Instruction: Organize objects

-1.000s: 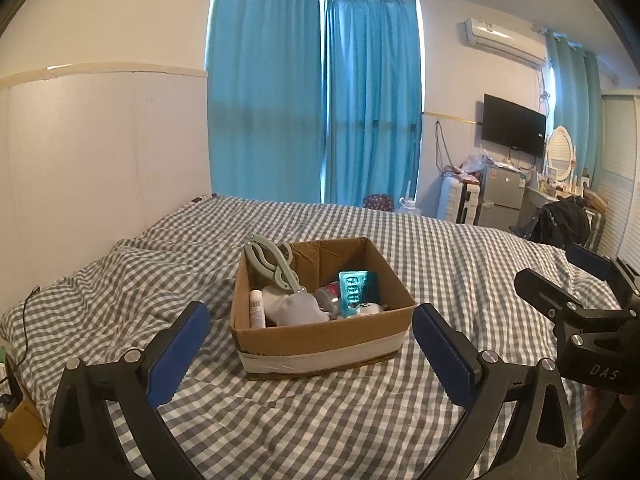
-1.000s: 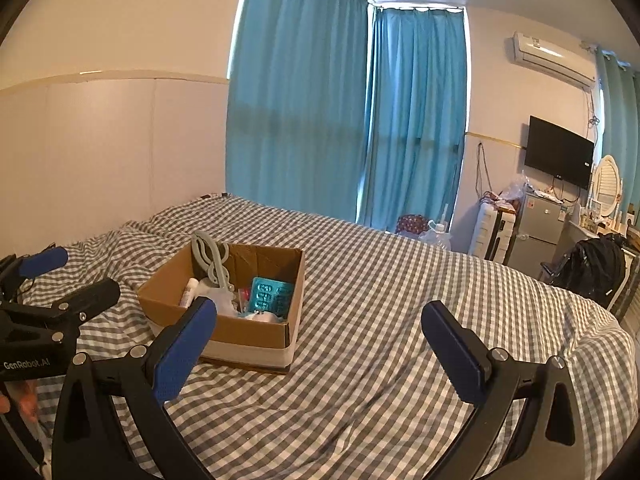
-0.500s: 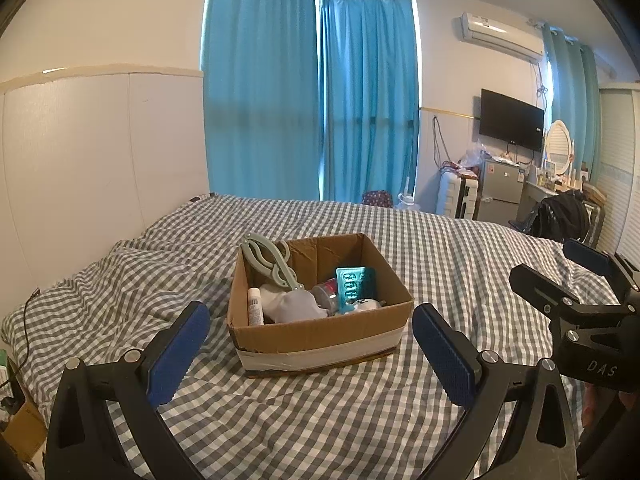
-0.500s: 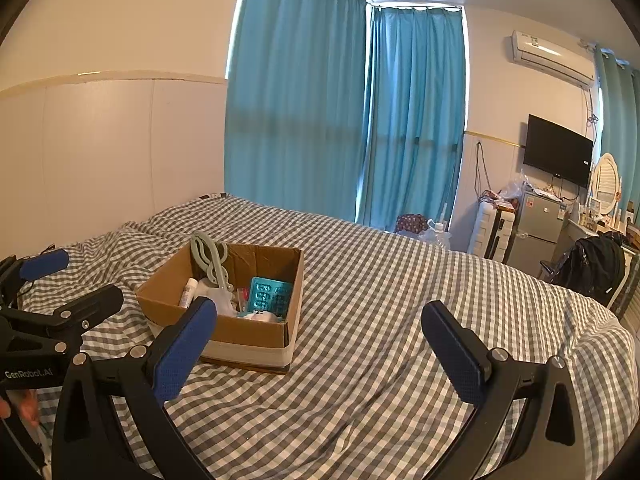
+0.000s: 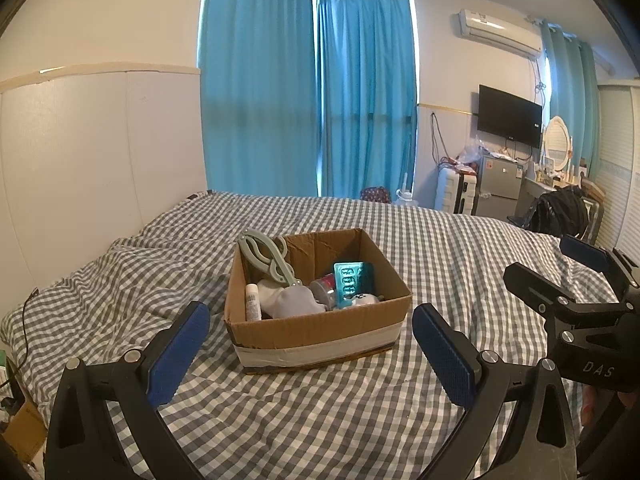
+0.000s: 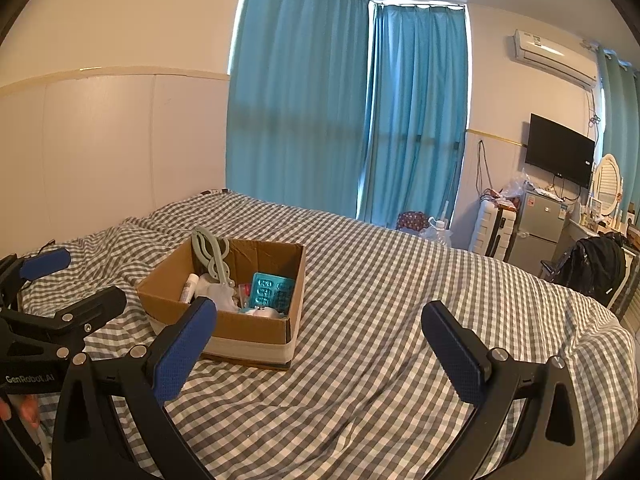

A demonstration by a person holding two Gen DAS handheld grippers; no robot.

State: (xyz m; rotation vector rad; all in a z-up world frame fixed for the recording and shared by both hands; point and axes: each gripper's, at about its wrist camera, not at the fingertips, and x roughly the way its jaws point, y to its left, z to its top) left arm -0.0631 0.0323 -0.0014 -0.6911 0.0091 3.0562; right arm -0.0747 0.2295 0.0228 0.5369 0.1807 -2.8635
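Observation:
An open cardboard box [image 5: 320, 328] stands on the checked bed [image 5: 320, 420]. Inside it are a grey-green folding hanger [image 5: 266, 258], a teal blister pack [image 5: 354, 282], a small white bottle [image 5: 253, 302], pale cloth [image 5: 292, 300] and a few small items. The box also shows in the right wrist view [image 6: 248, 332]. My left gripper [image 5: 310, 352] is open and empty, held above the bed just in front of the box. My right gripper [image 6: 320, 352] is open and empty, to the right of the box.
A padded headboard wall [image 5: 100, 152] runs along the left. Blue curtains [image 5: 312, 96] hang behind the bed. A suitcase, a small fridge [image 5: 500, 188], a TV and a chair with a black bag [image 5: 560, 212] stand at the far right.
Both grippers have drifted slightly; the box sits a touch lower and more to the left in the left wrist view. Both stay open and empty.

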